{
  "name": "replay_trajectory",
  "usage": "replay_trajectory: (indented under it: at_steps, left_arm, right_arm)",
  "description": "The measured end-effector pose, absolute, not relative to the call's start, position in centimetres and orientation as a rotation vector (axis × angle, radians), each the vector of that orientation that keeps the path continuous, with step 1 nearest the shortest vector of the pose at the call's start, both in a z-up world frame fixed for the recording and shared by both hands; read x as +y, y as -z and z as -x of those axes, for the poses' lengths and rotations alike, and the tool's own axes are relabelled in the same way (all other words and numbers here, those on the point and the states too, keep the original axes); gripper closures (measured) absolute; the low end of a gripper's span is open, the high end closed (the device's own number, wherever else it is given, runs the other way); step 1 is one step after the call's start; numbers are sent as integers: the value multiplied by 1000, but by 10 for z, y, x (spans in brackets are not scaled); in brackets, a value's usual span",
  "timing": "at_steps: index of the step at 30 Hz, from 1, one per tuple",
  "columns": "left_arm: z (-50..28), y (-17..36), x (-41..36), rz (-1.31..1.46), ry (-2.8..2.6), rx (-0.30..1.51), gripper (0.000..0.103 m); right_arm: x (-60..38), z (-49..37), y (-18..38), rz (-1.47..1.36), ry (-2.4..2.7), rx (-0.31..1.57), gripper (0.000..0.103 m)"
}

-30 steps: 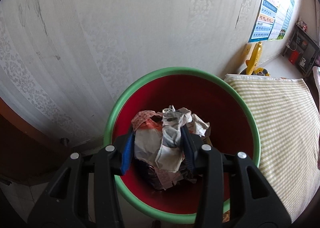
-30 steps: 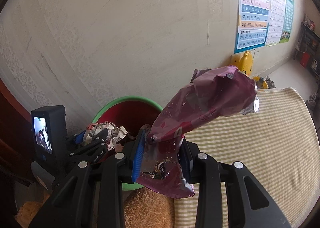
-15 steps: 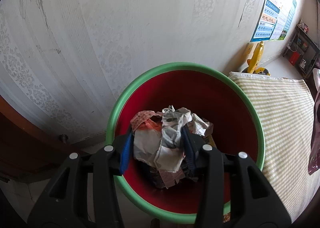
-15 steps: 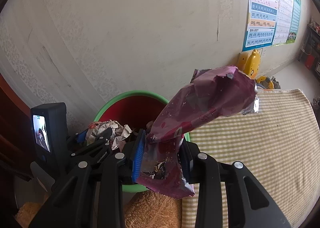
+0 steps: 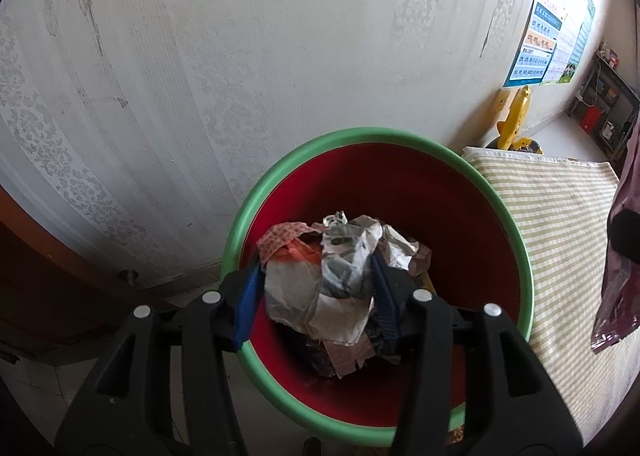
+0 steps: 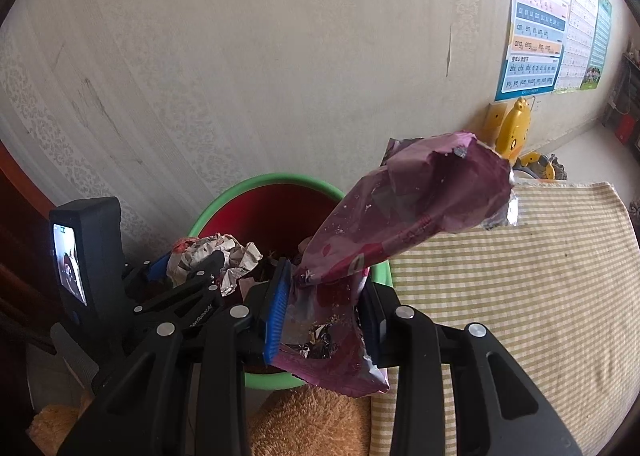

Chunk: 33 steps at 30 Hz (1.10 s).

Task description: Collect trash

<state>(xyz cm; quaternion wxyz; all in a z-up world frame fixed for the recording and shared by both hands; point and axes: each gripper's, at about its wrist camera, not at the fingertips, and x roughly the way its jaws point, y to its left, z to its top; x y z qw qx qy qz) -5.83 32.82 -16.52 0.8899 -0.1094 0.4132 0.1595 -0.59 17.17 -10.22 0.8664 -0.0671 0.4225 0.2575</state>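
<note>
Over the red bin [image 5: 432, 192], in the left wrist view, the left gripper [image 5: 316, 288] has just been opening; crumpled paper [image 5: 320, 280] sits between its parted jaws, the left pad apparently clear of it. In the right wrist view, the right gripper [image 6: 322, 304] clamps a purple wrapper [image 6: 404, 216] beside the bin [image 6: 272, 200], above striped cloth [image 6: 520, 276].

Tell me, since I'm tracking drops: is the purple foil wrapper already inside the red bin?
No, the purple foil wrapper sits clamped in the right tongs.
</note>
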Motion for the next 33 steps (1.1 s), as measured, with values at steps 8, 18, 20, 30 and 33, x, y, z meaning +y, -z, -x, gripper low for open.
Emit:
replay_trajectory:
  at_steps: [8,18,20,30,33]
  left_arm:
    - [62,161,331,240,-354,824,31]
    - [64,154,330,235,-365,808,26]
    - [64,153,330,231,-371,806,26]
    - [67,138,318,194,-371,782,25]
    - [68,130,308,175,-358,767,24]
  right_arm:
    - [177,2,104,152,-549,885,66]
    - [179,1,99,151,-558,871,50]
    - [179,2,99,146,-558,869,50]
    - [163,9,87,104,-541,849,44]
    - [150,12,81,96,-527,832,42]
